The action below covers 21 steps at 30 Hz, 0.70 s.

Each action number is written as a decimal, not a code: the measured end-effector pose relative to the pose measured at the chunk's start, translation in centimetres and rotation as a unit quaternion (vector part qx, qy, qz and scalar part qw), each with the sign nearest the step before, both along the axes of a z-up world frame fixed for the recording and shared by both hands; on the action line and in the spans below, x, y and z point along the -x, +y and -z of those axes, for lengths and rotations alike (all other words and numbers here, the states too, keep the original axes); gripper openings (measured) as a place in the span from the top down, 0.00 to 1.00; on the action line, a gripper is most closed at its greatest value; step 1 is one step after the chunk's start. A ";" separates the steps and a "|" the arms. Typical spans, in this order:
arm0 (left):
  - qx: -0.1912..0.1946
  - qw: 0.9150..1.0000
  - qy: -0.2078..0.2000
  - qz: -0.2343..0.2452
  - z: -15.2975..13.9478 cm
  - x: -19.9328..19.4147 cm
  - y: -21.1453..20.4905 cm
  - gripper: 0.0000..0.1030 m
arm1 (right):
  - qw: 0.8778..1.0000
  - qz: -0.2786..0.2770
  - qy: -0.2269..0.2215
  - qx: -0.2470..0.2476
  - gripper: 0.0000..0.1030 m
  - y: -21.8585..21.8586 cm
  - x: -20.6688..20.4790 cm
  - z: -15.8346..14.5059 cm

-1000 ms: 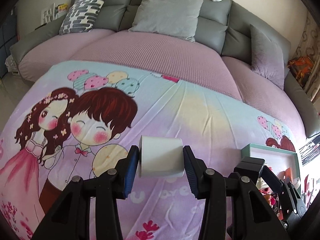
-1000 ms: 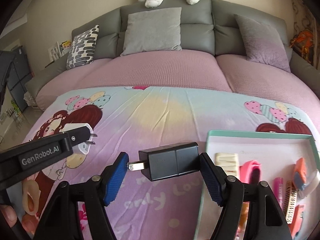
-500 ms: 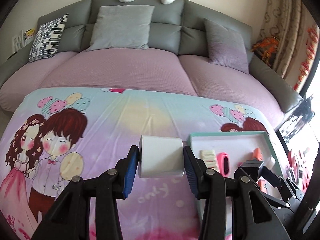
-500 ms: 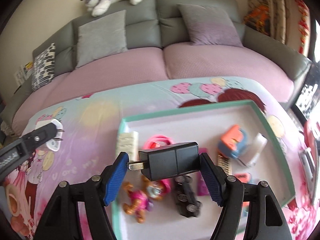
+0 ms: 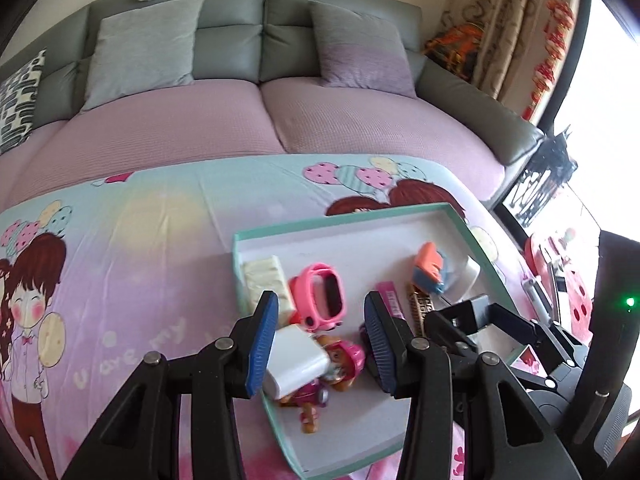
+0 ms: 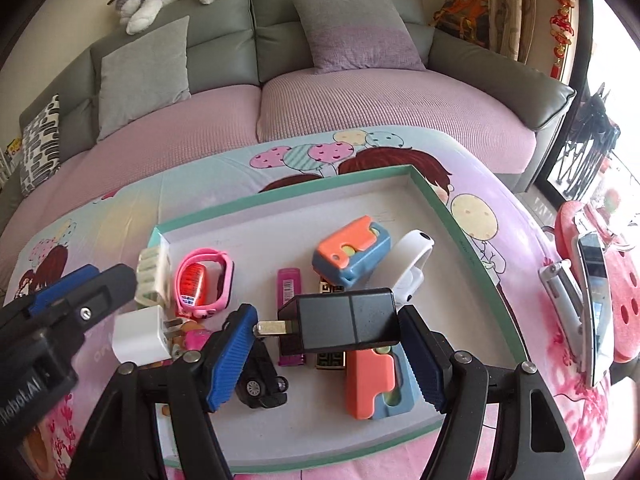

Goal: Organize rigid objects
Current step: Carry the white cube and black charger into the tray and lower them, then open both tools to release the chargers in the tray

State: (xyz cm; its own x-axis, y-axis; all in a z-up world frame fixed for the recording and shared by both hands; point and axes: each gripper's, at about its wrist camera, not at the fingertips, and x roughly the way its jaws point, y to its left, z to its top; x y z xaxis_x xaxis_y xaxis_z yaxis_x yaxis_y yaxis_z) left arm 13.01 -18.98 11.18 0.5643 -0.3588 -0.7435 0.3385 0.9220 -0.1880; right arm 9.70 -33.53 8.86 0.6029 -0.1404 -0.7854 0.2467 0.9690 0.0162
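Legible markings: cartoon bedsheet (image 5: 168, 248) carried pale lettering, "U ove my" readable in the left wrist view, the rest hidden behind the gripper; left gripper (image 6: 86, 312) body bore part of a white brand mark, "obot.AI", its start cut off; print on the pink watch (image 6: 204, 280) was too small to read

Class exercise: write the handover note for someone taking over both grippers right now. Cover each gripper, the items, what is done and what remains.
Left gripper: jaws open, the white charger just let go, lying at the tray's left edge on a toy figure.
Right gripper: jaws still shut on the black charger, held above the tray.
Done: pink watch, orange-blue toys, toy car and small items are in the tray.
Left: lower and release the black charger; perhaps nudge the white one fully inside.
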 end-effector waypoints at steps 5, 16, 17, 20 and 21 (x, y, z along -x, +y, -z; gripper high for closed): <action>-0.007 1.000 0.009 -0.001 0.5 0.0 -0.3 0.55 | 1.000 -0.003 0.008 -0.002 0.27 -0.1 -0.2 0.6; 0.002 0.992 0.020 -0.126 0.8 -0.6 7.4 0.55 | 1.000 -0.015 0.024 -0.001 0.27 0.5 -0.7 1.3; 0.002 0.991 0.022 -0.133 0.9 -0.6 7.8 0.53 | 1.000 -0.014 0.024 -0.001 0.27 0.5 -0.7 1.4; -0.005 0.989 0.025 -0.143 1.3 -0.3 8.3 0.41 | 1.000 -0.014 0.028 -0.004 0.27 0.4 -0.8 1.5; -0.008 0.989 0.025 -0.145 1.4 -0.1 8.2 0.38 | 0.999 -0.014 0.029 -0.004 0.27 0.4 -0.9 1.6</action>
State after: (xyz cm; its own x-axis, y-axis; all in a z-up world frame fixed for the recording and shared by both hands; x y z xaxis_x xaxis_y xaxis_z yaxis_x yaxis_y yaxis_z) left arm 13.14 -10.74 9.78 0.6044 -0.1752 -0.7772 0.0499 0.9819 -0.1826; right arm 10.55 -33.15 7.26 0.5602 -0.1169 -0.8200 0.2200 0.9754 0.0112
